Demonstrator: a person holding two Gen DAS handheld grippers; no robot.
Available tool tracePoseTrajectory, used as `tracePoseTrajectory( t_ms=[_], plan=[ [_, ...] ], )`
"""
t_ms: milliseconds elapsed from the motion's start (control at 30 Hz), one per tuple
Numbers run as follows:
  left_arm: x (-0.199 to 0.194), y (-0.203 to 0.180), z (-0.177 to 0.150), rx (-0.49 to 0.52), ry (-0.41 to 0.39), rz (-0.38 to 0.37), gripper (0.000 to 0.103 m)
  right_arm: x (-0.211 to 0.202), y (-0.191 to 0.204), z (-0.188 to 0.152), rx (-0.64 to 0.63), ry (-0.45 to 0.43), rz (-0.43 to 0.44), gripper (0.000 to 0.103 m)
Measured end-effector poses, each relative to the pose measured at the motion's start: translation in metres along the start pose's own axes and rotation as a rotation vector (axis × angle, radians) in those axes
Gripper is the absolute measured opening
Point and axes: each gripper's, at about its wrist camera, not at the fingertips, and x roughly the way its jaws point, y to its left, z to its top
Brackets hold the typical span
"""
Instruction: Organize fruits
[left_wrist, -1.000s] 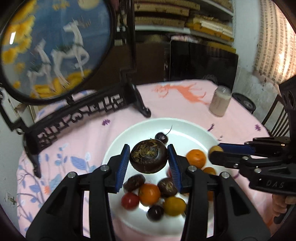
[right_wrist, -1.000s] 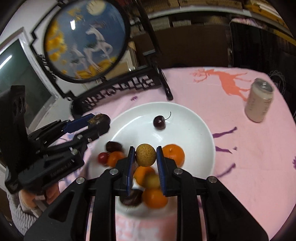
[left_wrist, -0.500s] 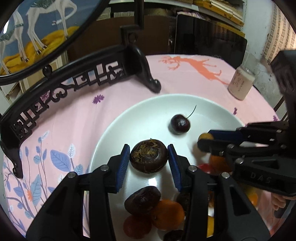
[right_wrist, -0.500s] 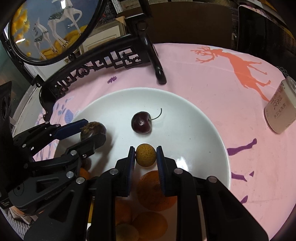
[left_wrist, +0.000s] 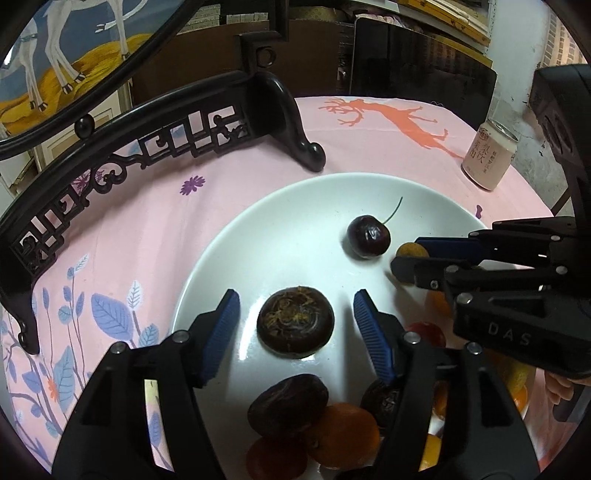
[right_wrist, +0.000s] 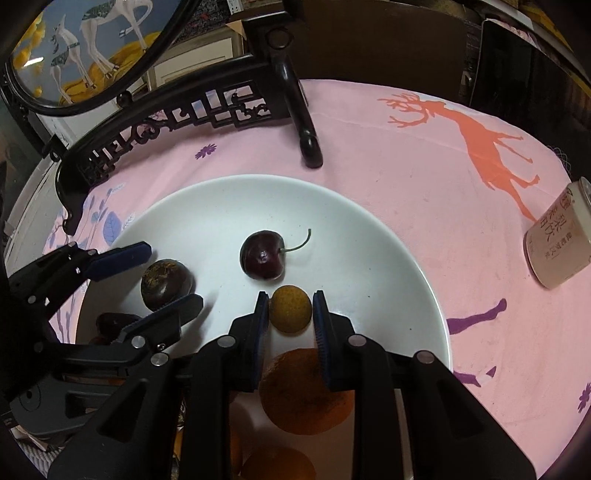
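Fruit lies on the white plate (left_wrist: 229, 266) under both my tools. Between my left gripper (left_wrist: 295, 317) pads sits the dark round fruit (left_wrist: 295, 322), flat on the plate with clear gaps on either side; those jaws have just been opening and no longer press it. My right gripper (right_wrist: 290, 314) has the small yellow-brown fruit (right_wrist: 290, 309) between its pads, low over the plate; these jaws have just been easing apart, the left pad at its skin and a thin gap at the right one, so I cannot tell whether I grip it. Just beyond that fruit lies the dark cherry (right_wrist: 263, 255) with its stem. Nearer me, an orange fruit (right_wrist: 306, 391) lies under my right fingers, and a brown date-like fruit (left_wrist: 288, 402) beside more orange and red fruit under my left. Around the plate spreads the pink tablecloth (right_wrist: 388, 177), with a carved black stand (left_wrist: 177, 129) behind and a drink can (left_wrist: 487, 155) off to the right.
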Motion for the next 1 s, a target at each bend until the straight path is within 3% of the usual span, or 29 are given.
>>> tracePoseTrajectory(
  t_ms=[67,267,533,800,1000],
  plan=[
    [-0.004,0.003,0.001,-0.02,-0.013,0.001,0.07,0.001,0.0,0.001,-0.002,0.008,-0.009,0.033],
    [-0.024,0.003,0.006,-0.025,-0.05,0.012,0.072,-0.012,-0.001,-0.001,0.015,-0.025,-0.02,0.033],
    [-0.089,-0.007,0.003,-0.014,-0.153,0.056,0.077,-0.095,0.009,-0.018,0.003,-0.166,-0.006,0.033],
    [-0.171,-0.037,-0.051,-0.007,-0.302,0.129,0.087,-0.171,0.035,-0.081,-0.003,-0.309,0.03,0.039],
    [-0.17,-0.056,-0.105,-0.025,-0.279,0.139,0.088,-0.172,0.048,-0.126,0.003,-0.321,0.042,0.039]
  ],
)
